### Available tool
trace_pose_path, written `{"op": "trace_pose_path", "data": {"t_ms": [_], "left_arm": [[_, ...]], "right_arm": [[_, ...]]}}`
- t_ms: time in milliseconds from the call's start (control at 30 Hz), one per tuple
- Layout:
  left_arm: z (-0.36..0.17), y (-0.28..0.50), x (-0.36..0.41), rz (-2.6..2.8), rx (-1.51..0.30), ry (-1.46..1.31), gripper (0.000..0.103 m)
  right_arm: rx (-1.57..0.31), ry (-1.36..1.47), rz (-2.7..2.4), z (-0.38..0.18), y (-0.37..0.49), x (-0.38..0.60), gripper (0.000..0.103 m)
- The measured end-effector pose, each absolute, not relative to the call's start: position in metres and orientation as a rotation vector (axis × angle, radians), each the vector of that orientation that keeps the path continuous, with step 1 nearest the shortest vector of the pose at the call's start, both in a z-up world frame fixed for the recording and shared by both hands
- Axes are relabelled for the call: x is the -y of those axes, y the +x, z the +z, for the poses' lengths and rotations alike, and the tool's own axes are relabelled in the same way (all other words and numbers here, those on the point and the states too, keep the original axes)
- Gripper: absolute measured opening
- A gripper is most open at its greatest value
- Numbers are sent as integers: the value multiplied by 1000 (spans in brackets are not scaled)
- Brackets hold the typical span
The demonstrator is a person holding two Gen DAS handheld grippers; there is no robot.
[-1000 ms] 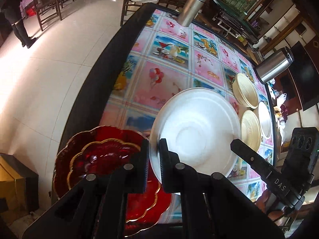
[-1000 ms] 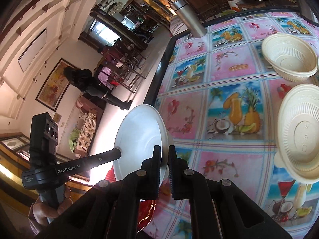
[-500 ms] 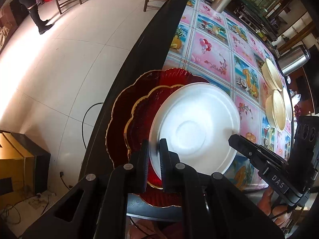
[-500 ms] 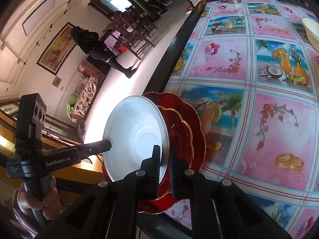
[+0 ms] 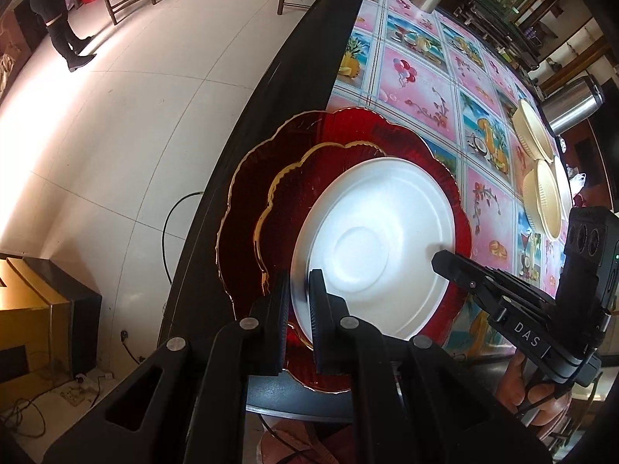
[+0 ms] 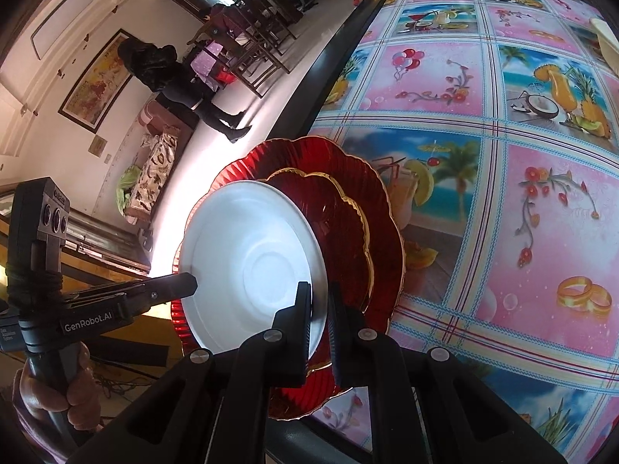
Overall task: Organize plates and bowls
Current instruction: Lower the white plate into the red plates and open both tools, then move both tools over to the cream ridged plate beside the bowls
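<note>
Both grippers, left gripper (image 5: 300, 290) and right gripper (image 6: 319, 301), clench one white plate (image 5: 377, 247) above two stacked red plates (image 5: 271, 178); only the left view shows three cream bowls (image 5: 543, 203).

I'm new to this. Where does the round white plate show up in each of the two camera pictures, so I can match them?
Left wrist view: the round white plate sits lower centre, right of the middle, its near rim between the left gripper fingers.
Right wrist view: the same plate sits lower left of centre, its rim between the right gripper fingers.
Shared landmark: the scalloped red glass plates with gold rims beneath it.
</note>
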State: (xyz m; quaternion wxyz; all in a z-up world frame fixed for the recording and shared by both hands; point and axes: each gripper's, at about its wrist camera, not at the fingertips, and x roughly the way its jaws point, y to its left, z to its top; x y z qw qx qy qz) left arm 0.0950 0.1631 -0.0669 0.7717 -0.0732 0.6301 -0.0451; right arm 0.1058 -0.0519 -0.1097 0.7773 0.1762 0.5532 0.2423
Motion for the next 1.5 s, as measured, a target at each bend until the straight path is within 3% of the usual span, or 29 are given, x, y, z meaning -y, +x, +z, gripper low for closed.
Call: {"op": "trace_pose_path", "data": {"t_ms": [533,767,867,1067,1100,1167,1200,1233,1500], "left_arm": [[-39,85,-164,-32,-1249,-16,8],[-16,81,-163,-36,-1171,-13,8],[-5,78,-152,-68,-1140,-24,8],[6,78,-93,-179,-1078,7,9],[7,78,-81,-198,-1067,13,15],[7,76,-56,-223,-1030,19,42],[7,75,-44,-220,-997,29,63],[7,73,-31,-207,-955,50,73],[-17,82,56,-159,-816,167,75]], "right_arm": [[-1183,352,520,-105,104,48,9],[-1204,313,540,-99,102,45,23],[-1133,282,514,-78,99,60,35],[-982,339,444,-44,90,117,37],[-964,349,441,-42,87,127,38],[-937,368,422,-40,83,145,40],[-923,378,408,-40,80,155,43],[-909,389,392,-41,77,166,45],[-761,405,231,-46,45,260,57]]}}
